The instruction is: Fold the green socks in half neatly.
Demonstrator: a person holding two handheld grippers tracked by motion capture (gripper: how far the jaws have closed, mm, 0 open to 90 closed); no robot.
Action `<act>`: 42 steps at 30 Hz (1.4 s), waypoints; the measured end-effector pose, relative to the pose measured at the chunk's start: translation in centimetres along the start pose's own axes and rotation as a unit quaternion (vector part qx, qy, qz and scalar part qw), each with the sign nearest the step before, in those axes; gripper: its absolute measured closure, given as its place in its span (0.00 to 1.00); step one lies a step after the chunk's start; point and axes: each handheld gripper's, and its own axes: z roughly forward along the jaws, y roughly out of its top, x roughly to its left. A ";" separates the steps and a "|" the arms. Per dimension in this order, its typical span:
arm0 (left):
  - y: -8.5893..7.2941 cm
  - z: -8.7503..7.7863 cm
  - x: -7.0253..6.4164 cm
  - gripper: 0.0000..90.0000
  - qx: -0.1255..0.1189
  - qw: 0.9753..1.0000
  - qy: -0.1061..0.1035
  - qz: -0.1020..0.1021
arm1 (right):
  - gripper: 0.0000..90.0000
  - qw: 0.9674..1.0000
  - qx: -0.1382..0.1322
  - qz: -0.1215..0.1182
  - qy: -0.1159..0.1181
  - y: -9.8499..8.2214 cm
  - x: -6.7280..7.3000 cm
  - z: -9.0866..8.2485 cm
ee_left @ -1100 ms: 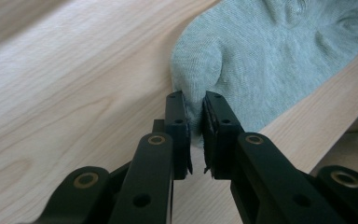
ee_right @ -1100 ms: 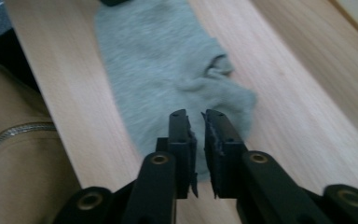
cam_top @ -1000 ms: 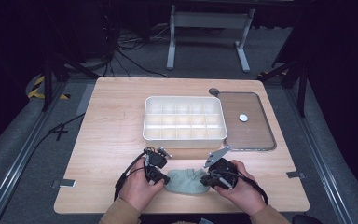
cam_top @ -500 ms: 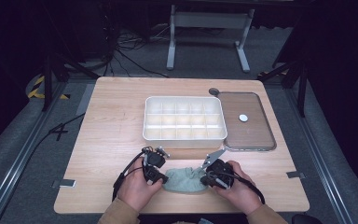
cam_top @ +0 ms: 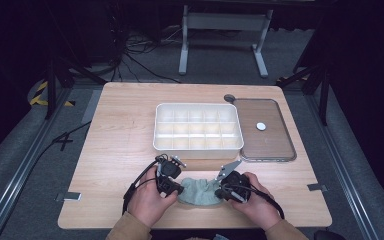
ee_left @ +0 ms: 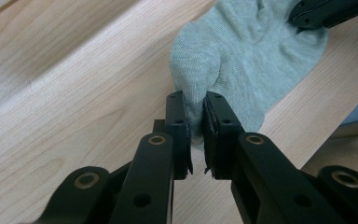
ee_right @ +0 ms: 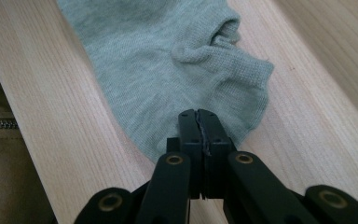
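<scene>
A pale grey-green sock lies near the table's front edge, between the person's two hands. My left gripper is at its left end; in the left gripper view the jaws pinch a bunched fold of the sock. My right gripper holds the right end; in the right gripper view its jaws are pressed together on the hem of the sock. The right gripper's black tip also shows at the top right of the left gripper view.
A white compartment tray stands just behind the hands, mid-table. To its right lies a brown flat lid with a small white disc on it. A round cable hole sits behind them. The table's front edge is right below the sock.
Both hands have crept slightly toward each other, and the sock between them has bunched a little. The tray and lid have not moved.
</scene>
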 end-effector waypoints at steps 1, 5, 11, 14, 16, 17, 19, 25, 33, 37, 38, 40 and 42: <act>0.1 0.0 -0.2 0.90 0.000 1.000 0.001 0.004 | 1.00 1.000 0.000 0.000 0.000 0.0 0.0 0.0; 0.3 -0.1 -0.6 0.90 0.004 1.000 0.009 0.008 | 1.00 1.000 -0.001 0.000 0.003 0.0 0.0 0.0; 0.5 -0.6 -1.0 0.90 -0.004 1.000 0.003 0.014 | 1.00 1.000 -0.001 0.003 0.004 0.2 0.1 -0.2; 0.6 -0.7 -1.2 0.90 -0.005 1.000 -0.001 0.017 | 1.00 1.000 -0.001 0.008 0.009 0.1 -0.1 -0.1; 0.9 -0.7 -1.4 0.90 -0.004 1.000 0.000 0.022 | 1.00 1.000 -0.002 0.010 0.010 0.1 -0.1 0.0; 0.9 -0.7 -1.4 0.90 -0.004 1.000 0.000 0.022 | 1.00 1.000 -0.002 0.010 0.010 0.1 -0.1 0.0; 1.2 -0.6 -1.8 0.90 -0.001 1.000 -0.001 0.024 | 1.00 1.000 -0.003 0.010 0.011 0.1 -0.2 -0.1; 2.7 -0.1 -3.3 0.90 -0.002 0.999 -0.005 0.045 | 1.00 1.000 -0.007 0.012 0.011 -0.1 -0.1 0.0; 4.1 0.9 -4.9 0.90 0.007 0.998 -0.019 0.060 | 1.00 1.000 -0.013 0.017 0.018 -0.2 -0.3 0.0; 4.7 1.4 -5.4 0.90 0.008 0.997 -0.024 0.070 | 1.00 0.999 -0.016 0.018 0.023 -0.3 -0.4 0.0; 4.8 1.6 -5.5 0.90 0.007 0.997 -0.024 0.071 | 1.00 0.999 -0.017 0.019 0.024 -0.3 -0.4 0.0; 4.9 1.8 -5.5 0.90 0.005 0.997 -0.024 0.076 | 1.00 0.999 -0.018 0.020 0.025 -0.4 -0.5 0.0; 4.9 2.2 -5.6 0.90 0.003 0.997 -0.027 0.077 | 1.00 0.999 -0.022 0.023 0.028 -0.5 -0.6 0.0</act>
